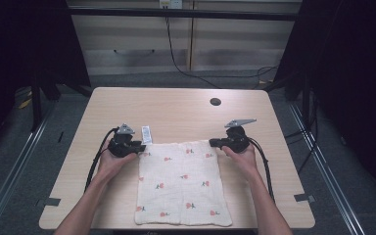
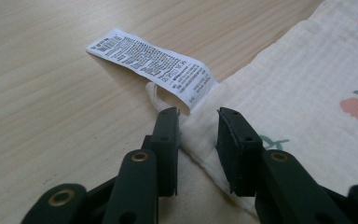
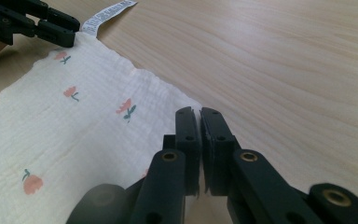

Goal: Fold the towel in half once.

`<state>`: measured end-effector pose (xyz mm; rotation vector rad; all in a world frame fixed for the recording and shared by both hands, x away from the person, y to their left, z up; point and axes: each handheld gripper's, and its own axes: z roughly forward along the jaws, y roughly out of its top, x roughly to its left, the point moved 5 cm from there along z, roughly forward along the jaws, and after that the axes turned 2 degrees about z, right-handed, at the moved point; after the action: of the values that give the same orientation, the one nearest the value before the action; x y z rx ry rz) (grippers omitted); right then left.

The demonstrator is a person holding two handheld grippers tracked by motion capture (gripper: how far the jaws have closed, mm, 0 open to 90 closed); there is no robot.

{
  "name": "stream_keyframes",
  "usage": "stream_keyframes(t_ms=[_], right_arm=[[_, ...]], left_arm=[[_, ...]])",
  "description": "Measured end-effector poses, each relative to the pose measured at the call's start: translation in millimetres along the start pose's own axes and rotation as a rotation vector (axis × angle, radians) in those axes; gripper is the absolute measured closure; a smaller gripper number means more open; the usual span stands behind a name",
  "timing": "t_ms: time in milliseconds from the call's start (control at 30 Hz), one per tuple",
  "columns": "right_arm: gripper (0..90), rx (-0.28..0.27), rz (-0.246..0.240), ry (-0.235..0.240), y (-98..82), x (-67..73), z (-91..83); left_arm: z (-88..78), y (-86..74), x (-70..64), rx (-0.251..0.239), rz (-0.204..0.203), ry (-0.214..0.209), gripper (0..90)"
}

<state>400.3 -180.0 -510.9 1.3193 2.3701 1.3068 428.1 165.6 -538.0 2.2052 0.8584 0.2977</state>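
A cream cloth (image 1: 181,181) printed with small red flowers lies flat on the wooden table (image 1: 176,107), reaching to its near edge. A white care label (image 1: 147,134) sticks out from the cloth's far left corner. My left gripper (image 1: 141,147) rests at that corner. In the left gripper view its jaws (image 2: 198,116) stand apart, with the cloth (image 2: 307,70) corner between them just below the label (image 2: 154,65). My right gripper (image 1: 213,143) sits at the far right corner. In the right gripper view, it (image 3: 199,114) is shut on the cloth's (image 3: 51,135) edge. The left gripper (image 3: 51,28) is seen across the cloth.
A round cable hole (image 1: 215,102) lies in the far part of the table. Both forearms come in from the near edge, with black cables trailing beside them. Grey tape marks (image 1: 304,198) sit at the near corners. Drawers and floor cables are beyond the table.
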Motion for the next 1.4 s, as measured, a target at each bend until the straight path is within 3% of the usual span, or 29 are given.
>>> stream_keyframes(t_ms=[233, 333, 500, 600, 800, 1000, 1200, 1400], right_arm=[[86.4, -0.003, 0.012, 0.003, -2.3, -0.6, 1.4], [86.3, -0.005, 0.011, 0.008, -2.4, -1.0, 0.8], [86.4, -0.013, 0.01, 0.004, -0.3, -2.0, -4.2], [86.4, -0.026, 0.016, 0.003, 1.4, -2.6, -8.4], [86.2, -0.039, 0.008, -0.001, 5.9, -2.2, -16.7], [86.4, -0.056, -0.005, 0.012, 14.4, 0.0, -27.1], [86.3, -0.08, -0.023, 0.006, 23.5, 2.1, -38.4], [86.4, -0.092, -0.029, 0.009, 30.2, -0.3, -47.3]], left_arm=[[0.6, -0.3, -3.0, -0.005, -0.035, -0.028, 84.0], [-1.7, 0.9, -1.5, -0.053, -0.101, -0.063, 84.6], [-12.1, 8.0, -1.7, -0.107, -0.113, -0.096, 84.7], [-14.9, 10.9, -3.5, -0.12, -0.109, -0.1, 84.7], [-22.2, 18.1, -2.6, -0.154, -0.139, -0.124, 85.2], [-33.7, 29.8, -6.8, -0.198, -0.121, -0.153, 85.3], [-45.8, 44.9, -7.6, -0.243, -0.108, -0.163, 85.4], [-50.6, 57.9, -6.1, -0.275, -0.12, -0.153, 85.4]])
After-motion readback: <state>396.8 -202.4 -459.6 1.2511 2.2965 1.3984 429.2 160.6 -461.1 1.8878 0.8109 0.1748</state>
